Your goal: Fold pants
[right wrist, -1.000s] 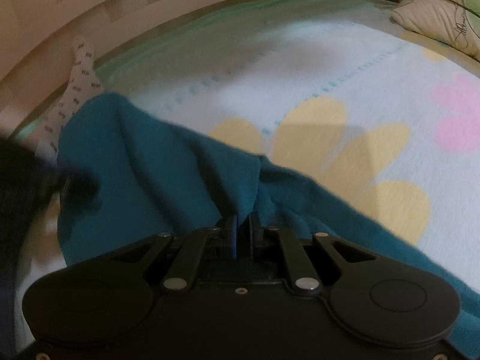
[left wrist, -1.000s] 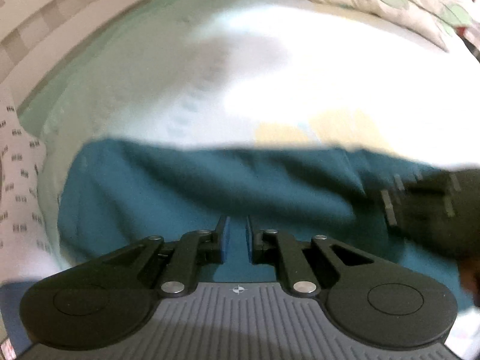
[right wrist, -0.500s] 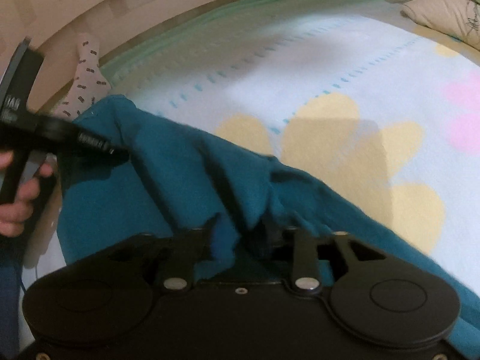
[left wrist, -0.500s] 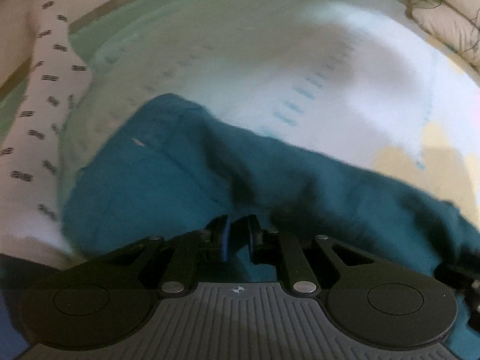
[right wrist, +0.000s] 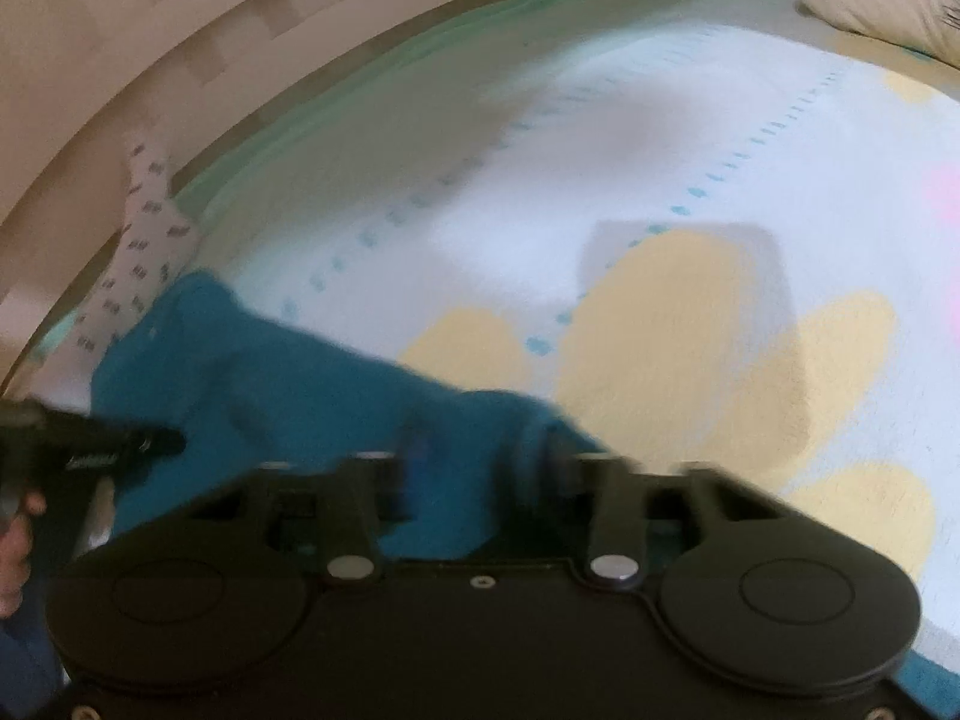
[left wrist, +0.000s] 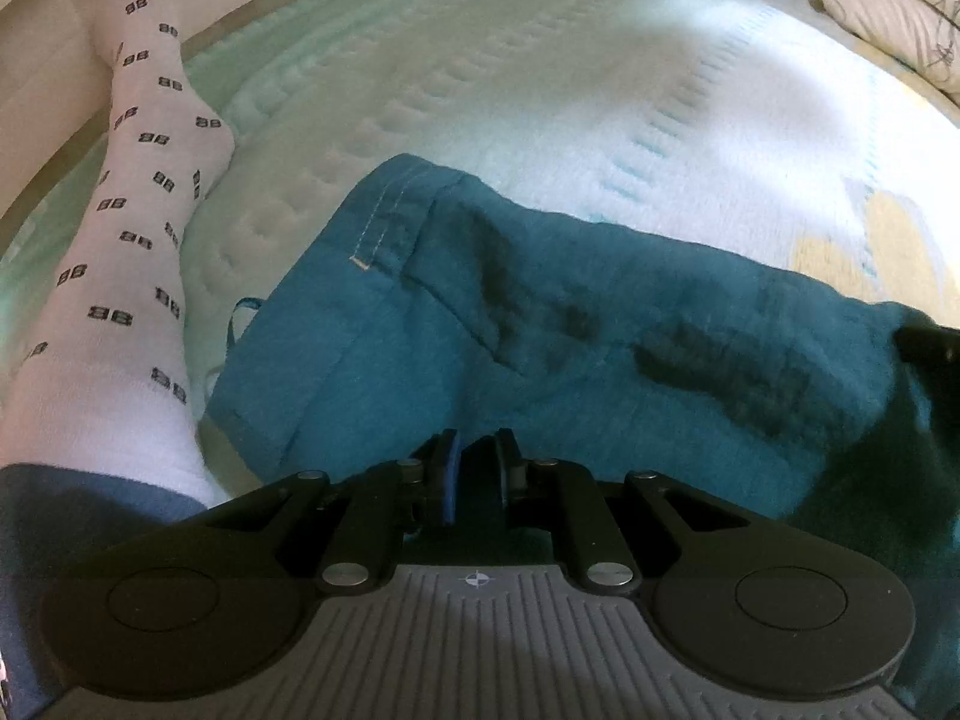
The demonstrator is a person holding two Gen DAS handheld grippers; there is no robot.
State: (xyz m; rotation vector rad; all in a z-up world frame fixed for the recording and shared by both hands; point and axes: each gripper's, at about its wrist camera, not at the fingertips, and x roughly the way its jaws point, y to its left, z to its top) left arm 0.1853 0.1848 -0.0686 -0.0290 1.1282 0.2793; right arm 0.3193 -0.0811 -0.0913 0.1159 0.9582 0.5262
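Since a second ago both grippers slid along the teal pants [left wrist: 600, 360]; hem stitching now sharp in left view. Left gripper [left wrist: 475, 474] jaws nearly together, clamped on a pants fold. Right gripper [right wrist: 474, 468] jaws sprang wide, then have just been closing; blurred, fabric between them, reads clamped shut. Pants lie rumpled on the bed [right wrist: 660, 192], beside a patterned sock [left wrist: 132, 228].

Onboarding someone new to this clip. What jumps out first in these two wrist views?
The teal pants dominate, spread across the near part of the bed in both views, with the left gripper closed on a fold of the fabric. Beyond them, big yellow flower petals mark the pale blanket. At the left edge a person's leg in a white patterned sock lies beside the pants.
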